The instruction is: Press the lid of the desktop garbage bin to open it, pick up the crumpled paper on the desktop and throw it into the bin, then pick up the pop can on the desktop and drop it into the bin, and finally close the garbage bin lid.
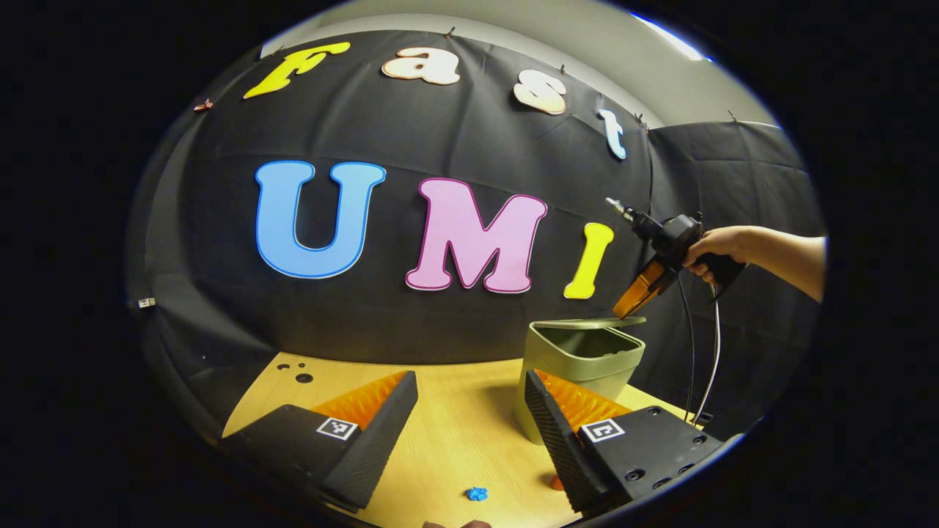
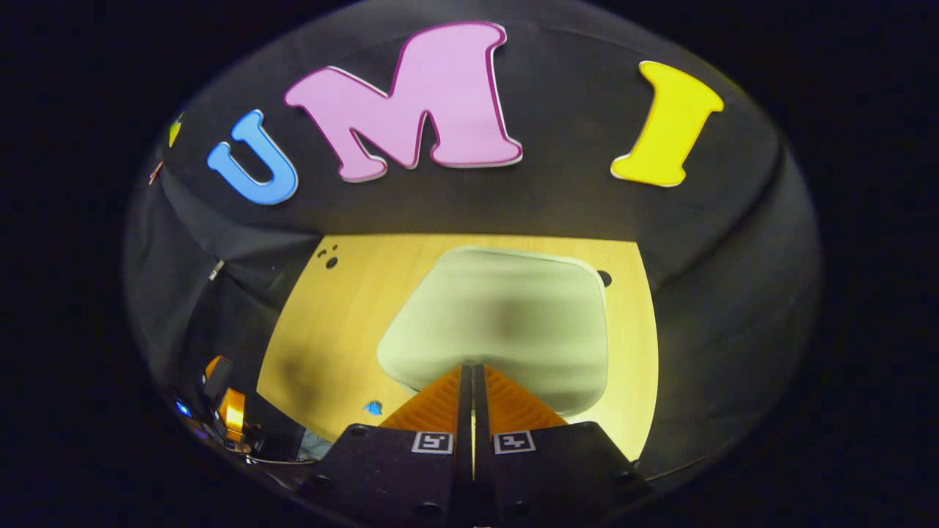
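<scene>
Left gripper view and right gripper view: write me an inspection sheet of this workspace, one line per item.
Surface: wooden table, with a few dark spots near its far left corner.
Job's things: green bin, whose lid looks raised over the opening; blue crumpled paper on the table near the front; an orange-red thing half hidden behind a finger, cannot tell if it is the can.
Clutter: nothing seen.
Grippers: left gripper has its fingers wide apart and holds nothing; right gripper has its fingers together, tips at the lid's edge, and is held by a hand.
Cables: two cables hang from the right gripper.
Surroundings: black cloth wall.
</scene>
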`<act>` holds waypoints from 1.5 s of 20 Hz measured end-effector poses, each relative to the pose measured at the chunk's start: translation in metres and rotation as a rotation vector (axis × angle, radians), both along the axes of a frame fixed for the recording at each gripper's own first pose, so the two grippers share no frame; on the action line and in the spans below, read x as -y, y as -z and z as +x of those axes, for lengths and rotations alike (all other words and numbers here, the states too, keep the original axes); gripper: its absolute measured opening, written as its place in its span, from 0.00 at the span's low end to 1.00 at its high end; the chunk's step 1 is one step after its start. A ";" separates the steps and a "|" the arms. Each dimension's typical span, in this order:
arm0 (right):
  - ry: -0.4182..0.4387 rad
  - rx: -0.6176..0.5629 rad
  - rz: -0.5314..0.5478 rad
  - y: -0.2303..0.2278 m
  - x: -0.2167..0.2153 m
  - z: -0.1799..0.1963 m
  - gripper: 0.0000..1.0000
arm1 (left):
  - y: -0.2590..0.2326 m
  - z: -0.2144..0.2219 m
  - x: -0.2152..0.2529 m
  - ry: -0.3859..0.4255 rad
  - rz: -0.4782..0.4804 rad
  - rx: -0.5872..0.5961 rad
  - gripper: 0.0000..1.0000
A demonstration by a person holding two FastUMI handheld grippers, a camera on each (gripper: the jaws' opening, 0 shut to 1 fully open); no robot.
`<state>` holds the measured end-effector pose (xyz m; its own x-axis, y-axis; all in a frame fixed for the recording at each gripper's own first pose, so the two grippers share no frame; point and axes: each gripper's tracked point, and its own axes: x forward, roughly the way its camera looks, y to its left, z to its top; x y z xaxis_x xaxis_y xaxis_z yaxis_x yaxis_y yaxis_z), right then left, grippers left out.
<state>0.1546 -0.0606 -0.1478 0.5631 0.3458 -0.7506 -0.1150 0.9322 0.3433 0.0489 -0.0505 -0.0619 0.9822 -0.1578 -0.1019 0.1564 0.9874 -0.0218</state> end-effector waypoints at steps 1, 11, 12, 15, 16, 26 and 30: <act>0.014 0.048 0.011 -0.008 0.000 0.001 0.06 | -0.001 -0.001 0.000 -0.004 -0.004 0.000 0.95; 0.076 0.451 0.011 -0.079 -0.020 -0.016 0.24 | 0.001 -0.018 -0.013 -0.029 -0.010 -0.007 0.95; 0.076 0.487 0.015 -0.084 -0.025 -0.022 0.27 | 0.004 -0.019 -0.018 -0.028 -0.010 -0.018 0.95; 0.070 0.577 0.012 -0.090 -0.039 -0.040 0.27 | 0.017 -0.023 -0.022 -0.028 -0.014 -0.054 0.95; 0.069 0.597 0.010 -0.090 -0.043 -0.047 0.33 | 0.021 -0.024 -0.023 -0.030 -0.013 -0.065 0.95; 0.063 0.660 0.070 -0.076 -0.069 -0.117 0.64 | 0.113 -0.033 -0.013 0.034 0.058 -0.278 0.95; 0.033 0.612 0.118 -0.065 -0.079 -0.138 0.70 | 0.162 -0.028 0.001 0.063 0.135 -0.373 0.95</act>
<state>0.0164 0.0182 -0.0831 0.8910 0.3814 -0.2463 -0.2948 0.8986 0.3249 0.0211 -0.0511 -0.2238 0.8625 -0.1775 -0.4739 0.2228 0.9740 0.0407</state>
